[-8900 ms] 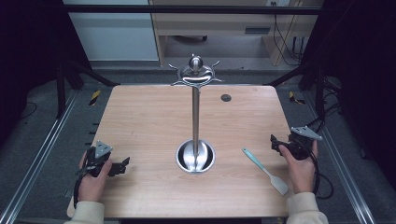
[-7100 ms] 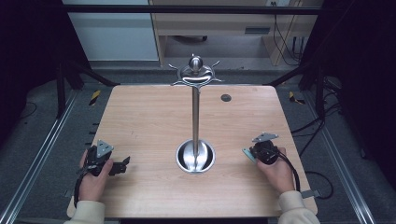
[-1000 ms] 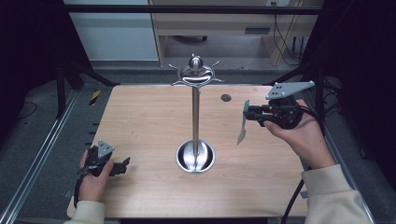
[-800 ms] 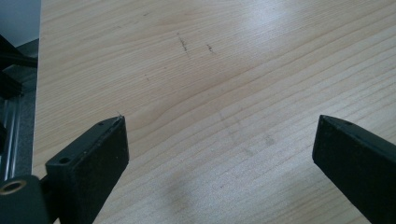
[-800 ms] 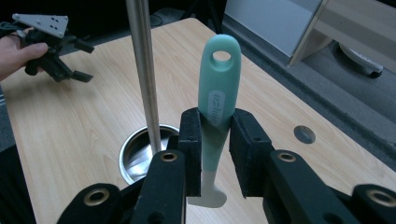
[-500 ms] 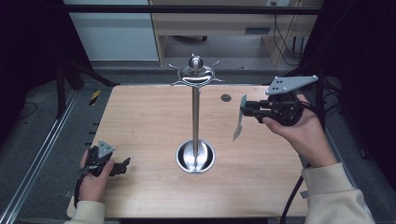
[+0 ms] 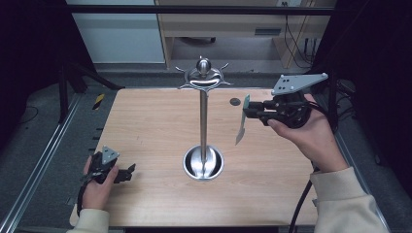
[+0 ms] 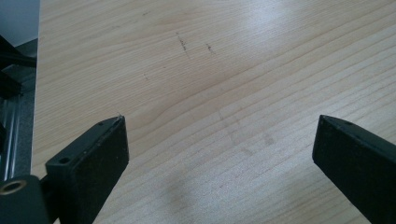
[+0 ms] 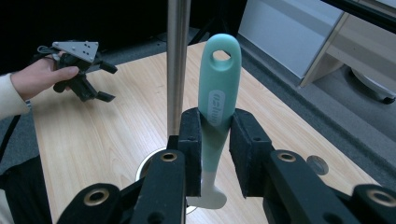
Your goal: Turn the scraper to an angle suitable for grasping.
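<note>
Pale wood-grain laminate covers the tabletop [image 7: 155, 121], its surface matt and faintly scuffed in the left gripper view. Nearest the person, at the front left corner, the left gripper [image 7: 127, 172] rests low on the wood in a hand; its blocky black jaws stand spread wide with bare grain between them, their inner faces finely textured.

Farther in, at the middle of the tabletop, a round polished metal base [image 7: 203, 163] carries a slim, mirror-bright pole [image 7: 203, 116] that rises to a ring of curved hooks [image 7: 202, 77] under a ball knob.

To the right of the pole, held up in the air above the tabletop, the right gripper [image 7: 248, 112] pinches a small spatula [image 9: 215, 116]. In the right gripper view its smooth mint-green handle, rounded at the end and pierced by a hanging hole, stands between the two padded black jaws, which press on it from both sides; the paler, flat blade end shows below them. In the high view the blade hangs down and slightly leftward from the jaws.

Beyond, a small dark disc [image 7: 235, 102] lies near the tabletop's far edge.
</note>
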{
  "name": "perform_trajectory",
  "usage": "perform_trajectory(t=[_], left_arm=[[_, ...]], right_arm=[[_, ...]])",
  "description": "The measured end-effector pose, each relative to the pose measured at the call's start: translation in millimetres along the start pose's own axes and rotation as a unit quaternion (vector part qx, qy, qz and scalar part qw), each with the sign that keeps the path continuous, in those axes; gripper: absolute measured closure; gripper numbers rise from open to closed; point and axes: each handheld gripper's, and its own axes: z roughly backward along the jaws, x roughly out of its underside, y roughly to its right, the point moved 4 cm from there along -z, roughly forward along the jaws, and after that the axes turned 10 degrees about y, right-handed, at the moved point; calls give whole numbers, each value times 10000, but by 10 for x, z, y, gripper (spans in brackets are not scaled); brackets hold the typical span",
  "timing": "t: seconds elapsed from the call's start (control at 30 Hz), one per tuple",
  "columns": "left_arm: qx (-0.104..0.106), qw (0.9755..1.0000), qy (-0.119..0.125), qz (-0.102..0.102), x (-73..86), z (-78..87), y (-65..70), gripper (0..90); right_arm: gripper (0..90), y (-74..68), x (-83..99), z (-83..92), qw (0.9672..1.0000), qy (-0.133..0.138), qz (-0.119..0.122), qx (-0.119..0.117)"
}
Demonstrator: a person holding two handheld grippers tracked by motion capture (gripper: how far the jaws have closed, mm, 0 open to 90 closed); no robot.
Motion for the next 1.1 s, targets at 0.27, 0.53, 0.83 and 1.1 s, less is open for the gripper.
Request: perform_trajectory(t=[0.27, 0.53, 0.83, 1.1], left_arm=[[-1, 10000, -6, -5, 1, 0, 0, 35], [0, 10000, -9, -7, 2, -1, 0, 35], [5, 10000, -13, -9, 3, -1, 3, 35], [3, 10000, -22, -15, 4, -1, 0, 35]], right_arm=[[750, -34, -55, 3, 10000, 32, 26, -37], [750, -62, -116, 14, 9999, 57, 66, -65], [750, -118, -180, 13, 9998, 78, 138, -130], [750, -150, -241, -2, 9997, 72, 188, -155]])
